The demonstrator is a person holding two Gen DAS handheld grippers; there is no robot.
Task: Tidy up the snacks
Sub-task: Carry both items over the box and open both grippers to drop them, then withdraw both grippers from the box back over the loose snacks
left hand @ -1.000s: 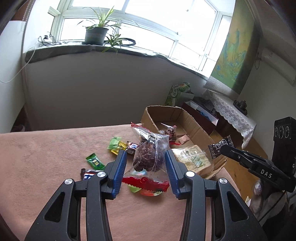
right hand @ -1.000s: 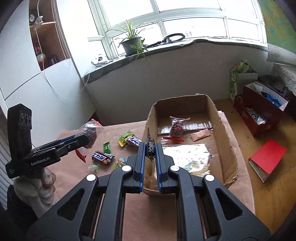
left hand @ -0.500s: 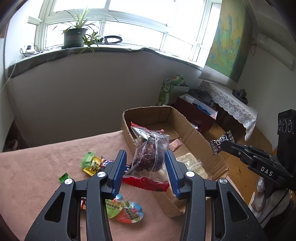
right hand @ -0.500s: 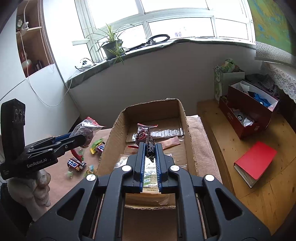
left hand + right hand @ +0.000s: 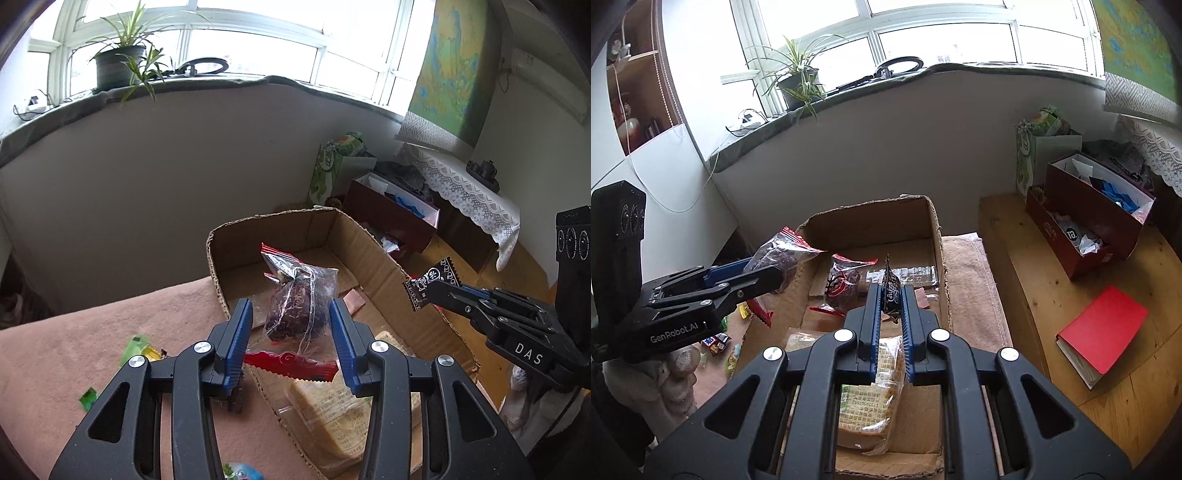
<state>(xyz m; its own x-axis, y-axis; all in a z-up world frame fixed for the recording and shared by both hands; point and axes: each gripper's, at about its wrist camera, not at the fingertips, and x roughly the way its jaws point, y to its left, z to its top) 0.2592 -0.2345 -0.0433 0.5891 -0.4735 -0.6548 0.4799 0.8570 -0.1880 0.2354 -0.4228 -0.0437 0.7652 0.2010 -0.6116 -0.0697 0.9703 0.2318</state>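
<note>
Jaws pinching on both sides: left gripper (image 5: 291, 334) holds a clear bag of dried fruit (image 5: 299, 308), right gripper (image 5: 891, 314) a small dark wrapper (image 5: 890, 291), both now carried from table over the cardboard box (image 5: 934, 229), ready for release.

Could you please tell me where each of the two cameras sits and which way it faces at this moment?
Left wrist view: on the left gripper, looking forward and down over the open brown cardboard box; its blue fingers clamp a clear bag of dark dried fruit; the right gripper enters from the right.
Right wrist view: on the right gripper, looking down into the same box; its fingers pinch a small dark wrapped candy; the left gripper and a light-gloved hand show at left.
Shared: box, both grippers, windowsill potted plant.
</note>
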